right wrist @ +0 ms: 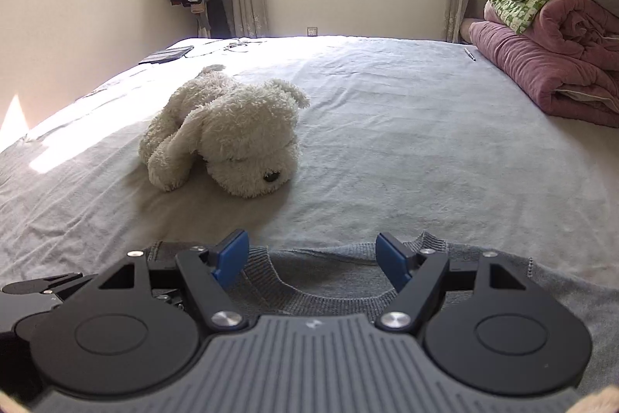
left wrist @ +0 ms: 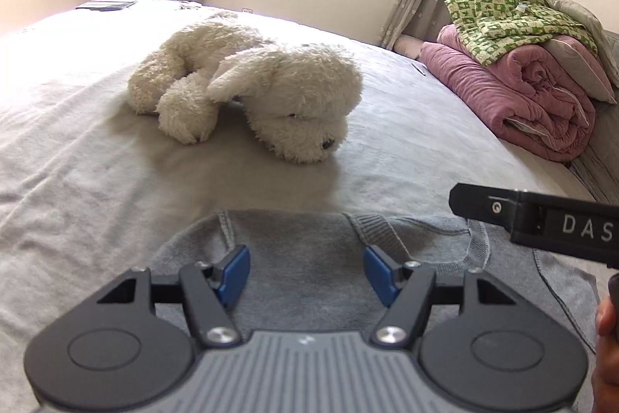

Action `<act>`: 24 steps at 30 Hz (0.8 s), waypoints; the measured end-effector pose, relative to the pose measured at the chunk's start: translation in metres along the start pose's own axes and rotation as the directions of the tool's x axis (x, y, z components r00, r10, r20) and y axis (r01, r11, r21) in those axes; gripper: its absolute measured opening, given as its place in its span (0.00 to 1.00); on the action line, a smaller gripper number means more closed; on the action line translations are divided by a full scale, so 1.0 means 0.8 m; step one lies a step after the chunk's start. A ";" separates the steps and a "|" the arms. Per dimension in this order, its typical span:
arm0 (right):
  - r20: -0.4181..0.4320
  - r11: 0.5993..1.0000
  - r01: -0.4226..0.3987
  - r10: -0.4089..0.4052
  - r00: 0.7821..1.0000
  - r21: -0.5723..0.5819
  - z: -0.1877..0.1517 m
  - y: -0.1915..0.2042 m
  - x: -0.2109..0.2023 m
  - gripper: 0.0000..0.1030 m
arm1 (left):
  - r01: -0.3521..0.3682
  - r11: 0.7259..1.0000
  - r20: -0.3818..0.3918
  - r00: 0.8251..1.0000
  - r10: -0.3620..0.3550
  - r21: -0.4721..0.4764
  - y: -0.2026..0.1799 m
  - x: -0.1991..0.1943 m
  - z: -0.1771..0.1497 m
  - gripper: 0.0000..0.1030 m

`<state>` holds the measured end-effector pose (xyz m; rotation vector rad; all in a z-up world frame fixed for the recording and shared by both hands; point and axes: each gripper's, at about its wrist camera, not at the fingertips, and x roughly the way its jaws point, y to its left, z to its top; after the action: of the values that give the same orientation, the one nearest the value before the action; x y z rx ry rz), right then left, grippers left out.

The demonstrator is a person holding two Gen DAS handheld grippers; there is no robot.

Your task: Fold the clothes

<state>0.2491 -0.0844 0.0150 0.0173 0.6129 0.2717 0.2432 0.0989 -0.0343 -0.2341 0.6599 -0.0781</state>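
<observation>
Sunny window light falls on the bed (right wrist: 406, 126). Both my left claw (left wrist: 307, 268) and right claw (right wrist: 311, 260) are spread wide, holding nothing. Right under them lies the gray sweater (left wrist: 309, 281). Past them sits a fluffy toy dog (right wrist: 228, 138), with folded blankets (right wrist: 549, 64) off to the right.

The grey sweater (left wrist: 309, 281) is largely covered by the gripper bodies, its lower part cut off by the frame. The folded quilts (right wrist: 561, 64) run past the right edge. A small thin object (right wrist: 470, 54) on the bed (right wrist: 387, 142) is too small to identify.
</observation>
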 end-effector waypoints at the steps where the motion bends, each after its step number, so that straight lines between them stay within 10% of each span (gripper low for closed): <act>1: 0.004 1.000 -0.013 0.013 1.000 0.015 -0.002 0.004 0.003 0.74 | -0.025 1.000 0.006 1.000 0.025 -0.013 0.009 -0.001 0.002 0.64; 14: 0.020 0.996 -0.050 0.048 0.999 0.069 -0.033 -0.004 0.020 0.74 | -0.070 0.983 -0.091 0.994 0.055 -0.170 0.112 -0.005 0.012 0.58; 20: 0.006 0.975 -0.100 0.101 0.995 0.197 -0.036 -0.030 0.026 0.74 | -0.045 0.995 -0.188 0.982 0.027 -0.093 0.104 -0.015 0.007 0.46; 24: 0.006 0.976 -0.120 0.121 0.993 0.183 -0.035 -0.021 0.025 0.74 | -0.036 0.998 -0.169 0.985 0.028 -0.050 0.101 -0.021 -0.004 0.21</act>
<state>0.2527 -0.0971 -0.0209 0.2319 0.6417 0.3321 0.2279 0.1794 -0.0457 -0.2694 0.8345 -0.0500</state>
